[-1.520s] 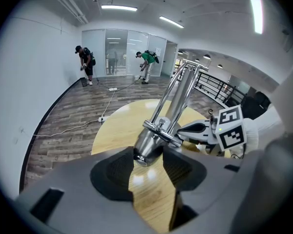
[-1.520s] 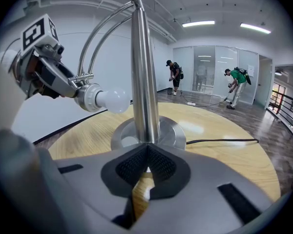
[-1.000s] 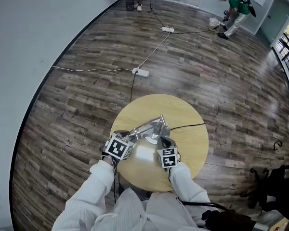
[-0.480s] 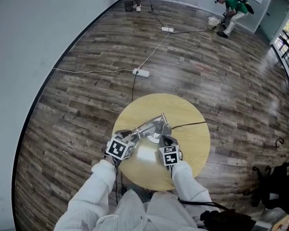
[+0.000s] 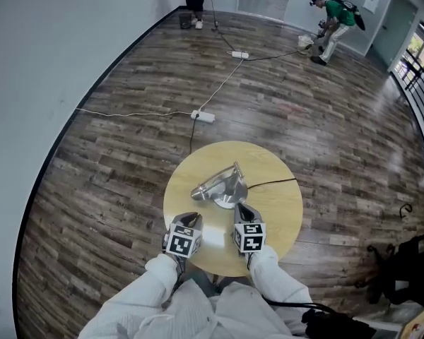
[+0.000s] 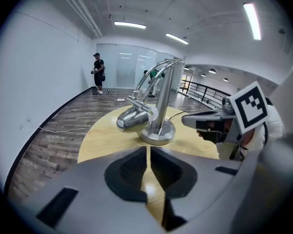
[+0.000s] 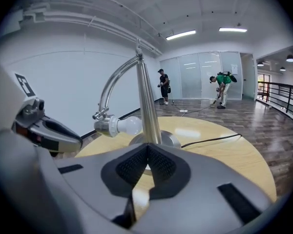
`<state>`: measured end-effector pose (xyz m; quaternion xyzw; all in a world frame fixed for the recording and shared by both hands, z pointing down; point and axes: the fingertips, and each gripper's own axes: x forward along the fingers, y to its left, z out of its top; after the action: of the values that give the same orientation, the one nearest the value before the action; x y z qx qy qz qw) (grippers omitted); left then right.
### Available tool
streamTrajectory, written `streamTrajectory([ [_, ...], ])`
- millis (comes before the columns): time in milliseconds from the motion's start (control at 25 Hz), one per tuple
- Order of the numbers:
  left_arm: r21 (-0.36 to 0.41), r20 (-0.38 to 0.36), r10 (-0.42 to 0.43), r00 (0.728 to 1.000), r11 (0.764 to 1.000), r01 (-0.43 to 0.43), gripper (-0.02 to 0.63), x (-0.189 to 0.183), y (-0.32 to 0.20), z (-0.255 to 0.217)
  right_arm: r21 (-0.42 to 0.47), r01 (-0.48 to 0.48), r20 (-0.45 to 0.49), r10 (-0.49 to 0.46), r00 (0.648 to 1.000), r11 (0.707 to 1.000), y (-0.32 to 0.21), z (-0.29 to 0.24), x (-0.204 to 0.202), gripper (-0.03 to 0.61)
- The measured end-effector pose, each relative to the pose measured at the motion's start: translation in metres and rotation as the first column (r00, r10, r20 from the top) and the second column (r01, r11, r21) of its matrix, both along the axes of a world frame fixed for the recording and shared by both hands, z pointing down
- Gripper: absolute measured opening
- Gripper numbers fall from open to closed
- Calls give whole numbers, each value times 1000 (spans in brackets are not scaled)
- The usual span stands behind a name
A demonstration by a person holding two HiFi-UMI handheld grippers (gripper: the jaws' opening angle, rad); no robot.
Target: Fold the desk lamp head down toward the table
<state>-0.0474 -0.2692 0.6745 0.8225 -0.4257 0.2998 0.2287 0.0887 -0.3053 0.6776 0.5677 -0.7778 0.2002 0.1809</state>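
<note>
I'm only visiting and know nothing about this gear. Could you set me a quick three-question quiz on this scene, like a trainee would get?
1. True or false: the lamp head points straight up, high above the table.
2. What trails from the lamp's base across the tabletop? A) a black cable B) a red rope C) a metal chain
3. What do the right tongs hold?
Key: 1. False: it is folded down low, beside the lamp's post. 2. A. 3. Nothing: they are shut, empty and clear of the lamp.
</note>
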Motion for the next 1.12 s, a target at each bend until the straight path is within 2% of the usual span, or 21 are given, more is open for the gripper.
streamTrajectory([
  [40,8,-29,-11,1000,1000,11,9,8,8,-2,2,-1,4,1,1000,1000,8,-1,-3,12],
  [160,-7,-112,-10,994,1000,10,2,27,33,-4,7,-10,19,10,1000,1000,31,-6,-13,12],
  [480,-4,-173,71,982,997,-73,0,42,80,-15,11,-44,44,44,998,999,79,-19,-21,12],
  [680,87,-292,59,955,996,-35,0,45,83,-70,58,-80,59,77,995,995,106,-45,-10,12],
  [840,163,-277,58,959,987,-13,0,46,93,-89,99,-100,86,91,992,990,124,-66,-7,12],
  [1000,150,-282,18,959,988,25,0,45,127,-85,126,-101,97,89,991,987,150,-77,-6,12],
  [1120,136,-260,-25,965,989,62,0,37,160,-77,136,-103,128,86,988,985,185,-81,-7,12],
])
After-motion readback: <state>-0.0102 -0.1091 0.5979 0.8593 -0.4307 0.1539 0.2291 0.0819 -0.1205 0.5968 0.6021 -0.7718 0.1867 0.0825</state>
